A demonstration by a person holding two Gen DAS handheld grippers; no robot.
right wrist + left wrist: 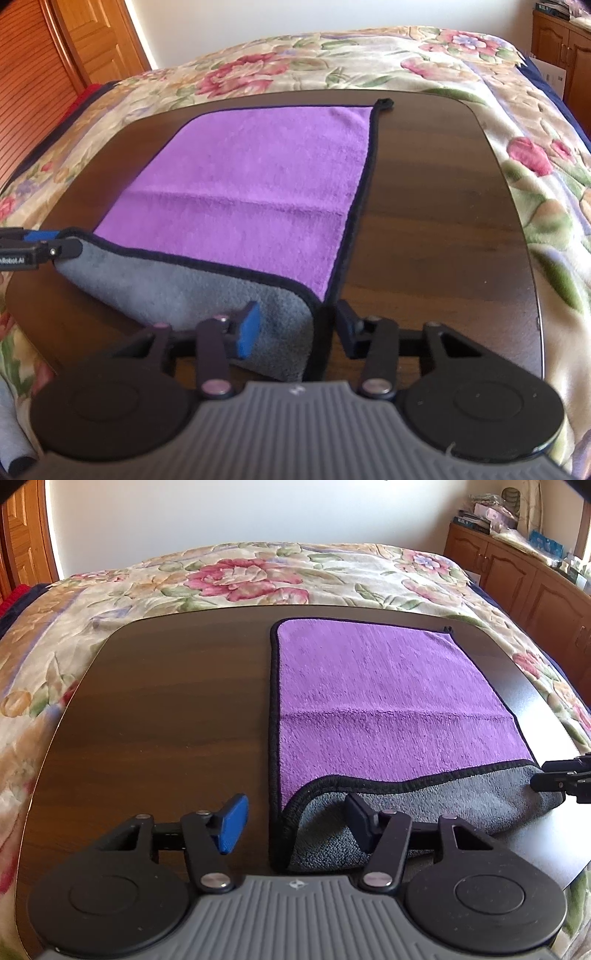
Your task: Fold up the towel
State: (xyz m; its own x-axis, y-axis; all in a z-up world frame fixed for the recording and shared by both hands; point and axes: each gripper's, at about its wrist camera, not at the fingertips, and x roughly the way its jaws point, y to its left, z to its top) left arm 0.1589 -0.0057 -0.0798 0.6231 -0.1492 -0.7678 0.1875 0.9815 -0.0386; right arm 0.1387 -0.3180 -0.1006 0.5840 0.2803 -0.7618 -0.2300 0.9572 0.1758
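Observation:
A purple towel (388,701) with a grey underside and black hem lies on a dark wooden table (166,709); it also shows in the right wrist view (251,184). Its near edge is lifted and turned over, showing grey (443,801). My left gripper (295,823) is open, its jaws straddling the near left corner. My right gripper (295,328) is open, its jaws straddling the near right corner. Each gripper shows at the edge of the other's view, the right one (561,779) and the left one (40,247), at the lifted edge.
The table (443,203) stands on a bed with a floral blanket (258,572). Wooden cabinets (517,576) with clutter stand at the right. A wooden door (96,37) is at the back left.

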